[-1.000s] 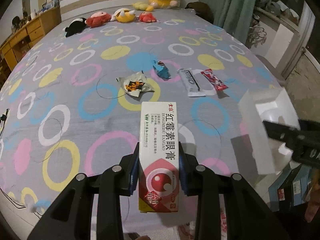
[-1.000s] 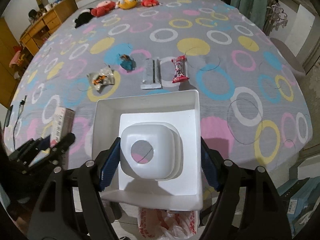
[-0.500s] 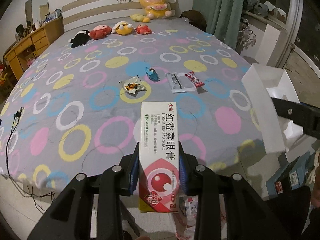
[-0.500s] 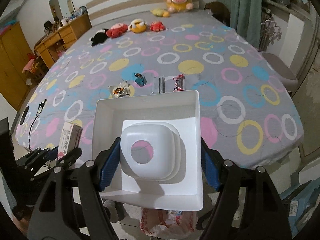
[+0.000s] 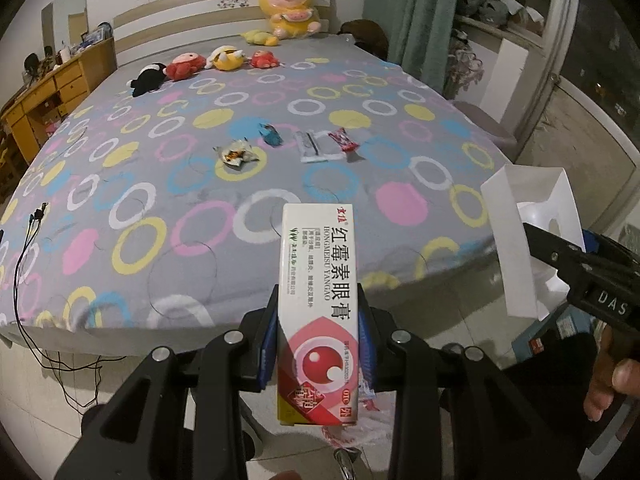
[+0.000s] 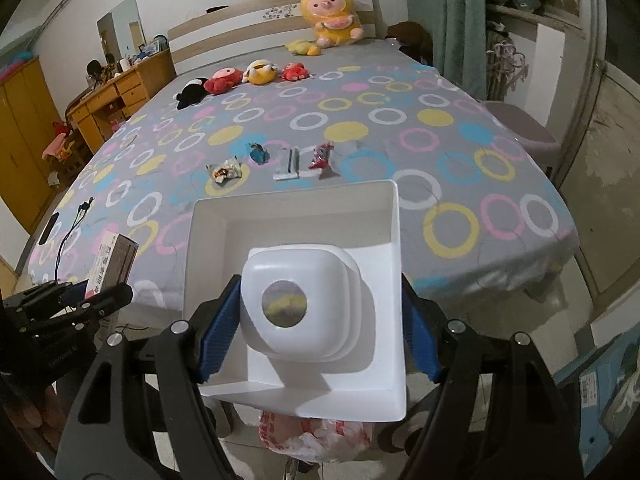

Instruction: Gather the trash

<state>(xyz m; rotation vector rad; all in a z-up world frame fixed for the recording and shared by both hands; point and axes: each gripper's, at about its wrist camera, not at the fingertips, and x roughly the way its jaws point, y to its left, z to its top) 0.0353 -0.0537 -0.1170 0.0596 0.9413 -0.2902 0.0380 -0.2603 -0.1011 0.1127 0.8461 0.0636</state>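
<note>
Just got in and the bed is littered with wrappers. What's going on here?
A person is collecting trash with a gripper in each hand. The left gripper is shut on an ointment box; the right gripper holds a white plastic tray. Both hang past the foot of the bed, above a plastic bag on the floor. Four wrappers still lie on the bedspread.

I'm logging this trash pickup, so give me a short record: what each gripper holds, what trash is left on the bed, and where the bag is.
left gripper: shut on ointment box
right gripper: shut on white plastic tray
trash on bed: four wrappers in a row: crumpled silver wrapper, blue wrapper, grey wrapper, red wrapper
bag: red and white plastic bag on the floor below the tray
</note>
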